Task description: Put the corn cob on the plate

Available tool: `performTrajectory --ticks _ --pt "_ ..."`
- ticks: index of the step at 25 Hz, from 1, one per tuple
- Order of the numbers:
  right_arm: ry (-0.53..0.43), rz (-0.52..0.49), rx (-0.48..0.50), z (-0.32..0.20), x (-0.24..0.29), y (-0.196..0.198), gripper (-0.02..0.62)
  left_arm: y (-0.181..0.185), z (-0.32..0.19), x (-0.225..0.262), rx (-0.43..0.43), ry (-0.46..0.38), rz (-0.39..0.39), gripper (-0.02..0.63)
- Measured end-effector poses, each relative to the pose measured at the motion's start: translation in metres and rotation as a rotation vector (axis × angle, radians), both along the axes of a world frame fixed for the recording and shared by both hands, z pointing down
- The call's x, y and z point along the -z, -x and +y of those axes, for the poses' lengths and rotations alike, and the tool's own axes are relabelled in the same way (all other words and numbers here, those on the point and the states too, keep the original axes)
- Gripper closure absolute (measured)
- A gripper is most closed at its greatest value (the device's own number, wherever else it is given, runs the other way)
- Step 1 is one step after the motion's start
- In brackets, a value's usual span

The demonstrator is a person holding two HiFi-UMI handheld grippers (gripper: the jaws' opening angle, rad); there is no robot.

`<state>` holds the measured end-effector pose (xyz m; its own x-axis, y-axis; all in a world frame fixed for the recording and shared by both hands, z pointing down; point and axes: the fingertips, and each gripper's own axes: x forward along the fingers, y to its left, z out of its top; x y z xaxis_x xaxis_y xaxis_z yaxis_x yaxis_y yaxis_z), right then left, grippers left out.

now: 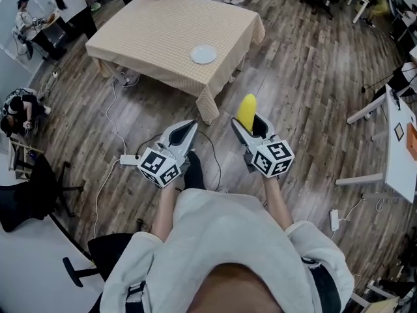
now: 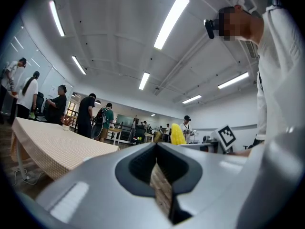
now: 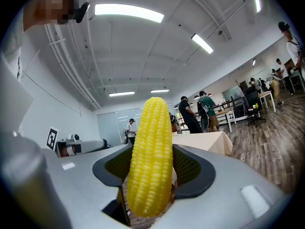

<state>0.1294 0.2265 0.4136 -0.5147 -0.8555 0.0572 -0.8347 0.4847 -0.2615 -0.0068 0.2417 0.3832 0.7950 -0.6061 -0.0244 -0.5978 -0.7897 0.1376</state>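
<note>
Right gripper [image 1: 247, 126]: my jaws clamp the corn cob [image 3: 151, 161] near its base, tip up, over the floor and well short of the table [image 1: 150, 28].
Left gripper [image 1: 187, 131]: jaws together, empty.
Plate [image 1: 203, 54]: near the table's right edge.
Handling: probably light, stiff and rounded; it may roll once released.

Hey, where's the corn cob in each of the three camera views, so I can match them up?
Head view: corn cob just right of centre, poking forward from the right gripper, over the floor.
Left gripper view: corn cob small, just right of centre, in the background.
Right gripper view: corn cob dead centre, upright between the jaws.
Shared landmark: the table with the checked cloth.
</note>
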Motion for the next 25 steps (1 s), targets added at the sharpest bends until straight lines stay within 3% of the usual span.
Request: performTrajectory --ticks 15,25 --pt "0.033 0.015 -0.028 -0.066 -0.022 0.002 0.335 -0.007 -0.084 -0.024 -0.054 0.035 0.010 0.598" --pt "0.060 0.010 -0.024 -0.154 -0.032 0.030 0.335 0.023 -0.172 -0.033 -0.046 0.058 0.012 0.598"
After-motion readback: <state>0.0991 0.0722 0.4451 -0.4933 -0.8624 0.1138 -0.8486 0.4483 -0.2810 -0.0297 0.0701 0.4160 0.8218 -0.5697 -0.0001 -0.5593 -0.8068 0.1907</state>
